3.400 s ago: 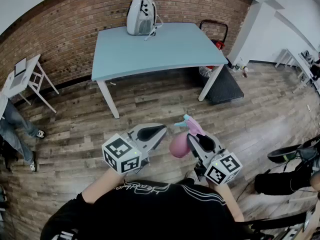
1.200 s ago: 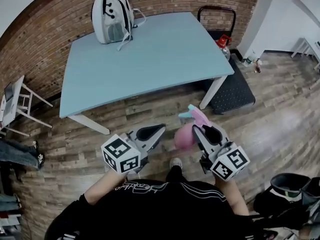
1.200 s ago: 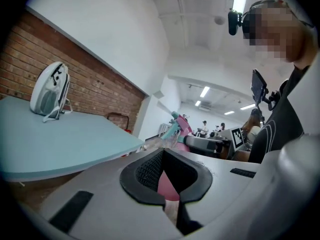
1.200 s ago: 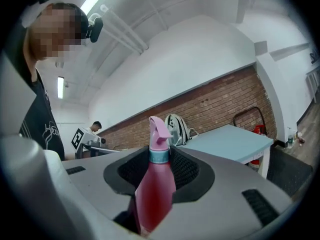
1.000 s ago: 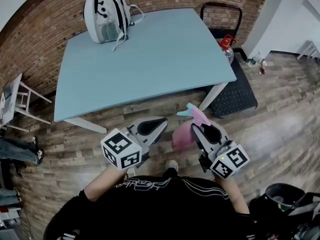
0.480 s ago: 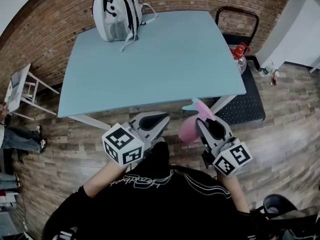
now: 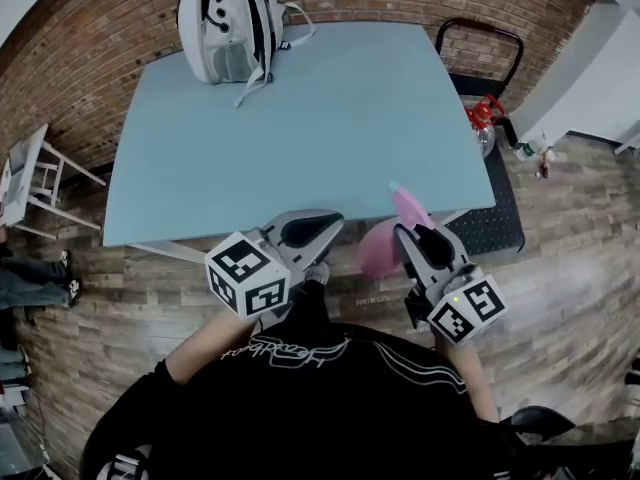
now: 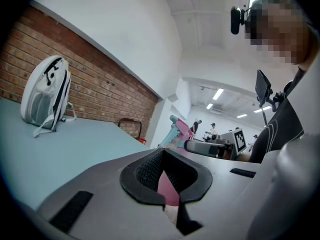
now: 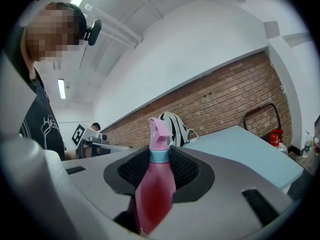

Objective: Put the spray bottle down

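Note:
A pink spray bottle with a teal collar and pink trigger head is upright between the jaws of my right gripper, which is shut on its body. The bottle hangs at the near edge of the light blue table, above the floor. In the right gripper view the spray bottle fills the middle of the right gripper. My left gripper is shut and holds nothing, just left of the bottle. In the left gripper view the left gripper points over the table, and the bottle's head shows beyond it.
A white and grey backpack stands at the table's far left corner by the brick wall. A black trolley with a red-capped bottle stands right of the table. A white chair is at the left on the wood floor.
The person has walked up to the table. Both grippers have come from over the floor to the table's near edge, the bottle still held by the right one.

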A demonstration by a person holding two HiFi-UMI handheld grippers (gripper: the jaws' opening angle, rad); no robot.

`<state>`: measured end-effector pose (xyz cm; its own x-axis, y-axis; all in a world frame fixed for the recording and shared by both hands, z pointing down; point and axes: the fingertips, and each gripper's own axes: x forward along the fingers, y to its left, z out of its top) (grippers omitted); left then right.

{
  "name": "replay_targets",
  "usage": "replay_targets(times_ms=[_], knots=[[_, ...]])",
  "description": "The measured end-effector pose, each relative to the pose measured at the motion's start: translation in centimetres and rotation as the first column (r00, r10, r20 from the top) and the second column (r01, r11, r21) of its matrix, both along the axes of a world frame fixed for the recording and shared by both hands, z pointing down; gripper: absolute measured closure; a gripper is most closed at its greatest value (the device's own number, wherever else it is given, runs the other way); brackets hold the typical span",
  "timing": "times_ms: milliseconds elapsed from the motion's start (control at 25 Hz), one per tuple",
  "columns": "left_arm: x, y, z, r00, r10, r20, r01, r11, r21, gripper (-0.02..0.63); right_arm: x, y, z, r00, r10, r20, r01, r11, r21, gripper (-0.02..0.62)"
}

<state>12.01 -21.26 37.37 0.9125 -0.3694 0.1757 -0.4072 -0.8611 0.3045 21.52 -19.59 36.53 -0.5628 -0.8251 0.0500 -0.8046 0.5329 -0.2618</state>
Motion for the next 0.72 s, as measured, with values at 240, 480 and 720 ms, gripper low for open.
replay_targets(times_ms=[240, 480, 720], knots=[[0.4, -5.0, 1.2, 1.000, 0.015, 0.003, -0.015, 0.999, -0.034, 0.598, 0.0, -5.3, 1.4, 1.000, 0.003, -0.004, -0.003, 0.999, -0.032, 0.466], [0.3, -9.2, 2.7, 1.000, 0.011, 0.003, -0.011, 0.997, -0.079, 0.598, -0.4, -10.5, 3.0, 0.999, -0.014, -0.047, 0.011, 0.999, -0.052, 0.466], [-0.1, -12.6, 4.2, 1.000, -0.003, 0.019, 0.005, 0.994, -0.111, 0.598, -0.9, -14.9, 3.7, 0.996, -0.037, -0.075, 0.034, 0.998, -0.046, 0.466]])
